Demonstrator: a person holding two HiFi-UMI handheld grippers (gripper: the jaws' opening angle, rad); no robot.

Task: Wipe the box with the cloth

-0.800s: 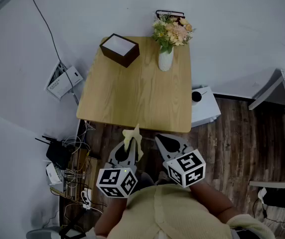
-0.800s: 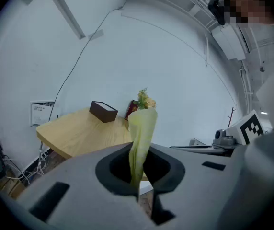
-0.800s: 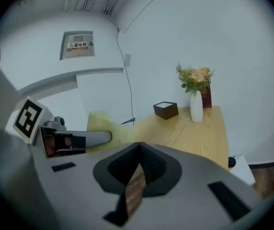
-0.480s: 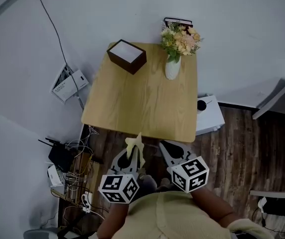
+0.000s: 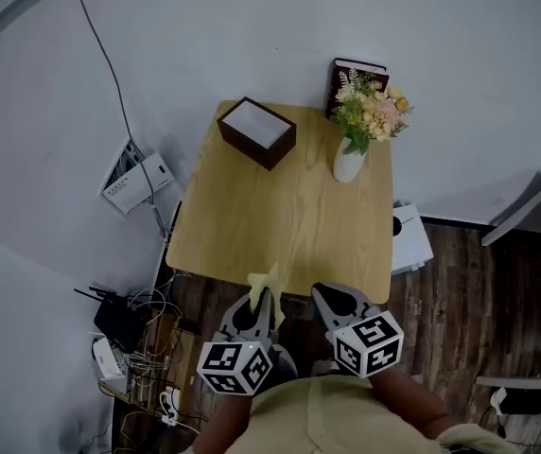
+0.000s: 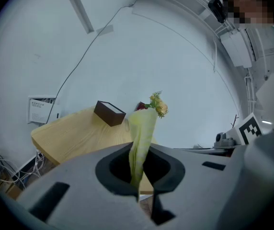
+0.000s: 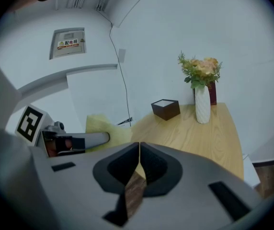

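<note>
Left tongs [image 6: 138, 174] are clamping one pale yellow cloth [image 6: 142, 128], which is standing up out of the pinch. The right tongs [image 7: 139, 150] are sitting fully closed with nothing between them. I am holding the two side by side just off the near edge of the worktop [image 5: 280, 225].

I am counting one box [image 5: 256, 132]: dark brown, with a white top face. It is resting at the worktop's far left corner, well apart from both tongs and from the cloth.

Towards the far right corner, one white vase [image 5: 348, 164] is standing upright, carrying one bunch of peach and cream flowers [image 5: 375, 112]. One dark red book-like thing [image 5: 356, 69] is standing just behind it, against the wall [image 5: 252, 26].

The single worktop is pale wood and square, and it is pushed up to that plain white wall. One white panel [image 5: 133, 178] is hanging on the wall to the left, with a thin cable running up from it. Dark wood planks are covering the floor [image 5: 460, 291]. A tangle of cables and small devices [image 5: 124, 324] is lying at the left, and one white unit [image 5: 410, 239] is sitting beside the worktop's right edge.
</note>
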